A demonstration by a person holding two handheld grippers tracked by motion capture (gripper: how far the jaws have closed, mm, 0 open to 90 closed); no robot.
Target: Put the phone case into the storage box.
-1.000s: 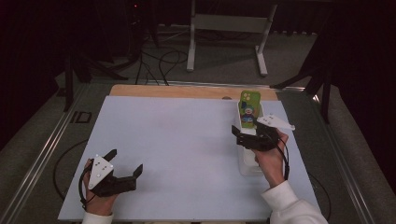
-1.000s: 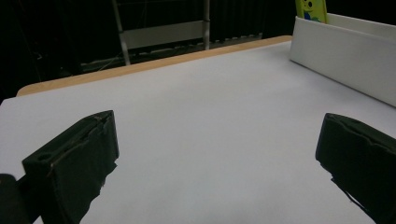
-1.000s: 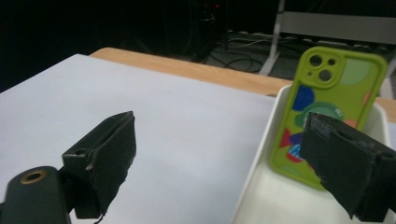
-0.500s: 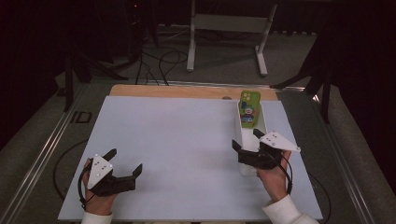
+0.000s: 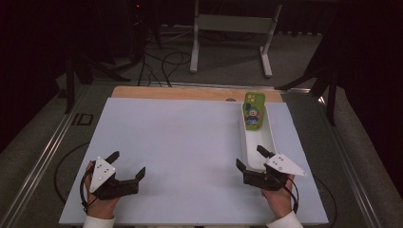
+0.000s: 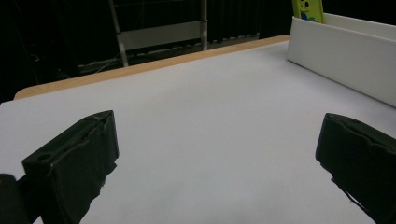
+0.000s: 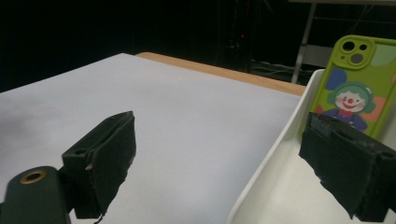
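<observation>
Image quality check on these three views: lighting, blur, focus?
High view: even light on the white table top, dark surround, soft faint shadows. Left gripper view: near jaws of the left hand-held gripper soft, white tray wall sharper. Right gripper view: phone case fairly crisp, jaws of the right hand-held gripper blurred, black background underexposed.

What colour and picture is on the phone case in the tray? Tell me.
Green phone case with a clown picture; clearest in the right gripper view.

Green phone case (image 5: 253, 111) with clown print, standing upright against the far end of the long white tray (image 5: 247, 151), table's right side.
</observation>
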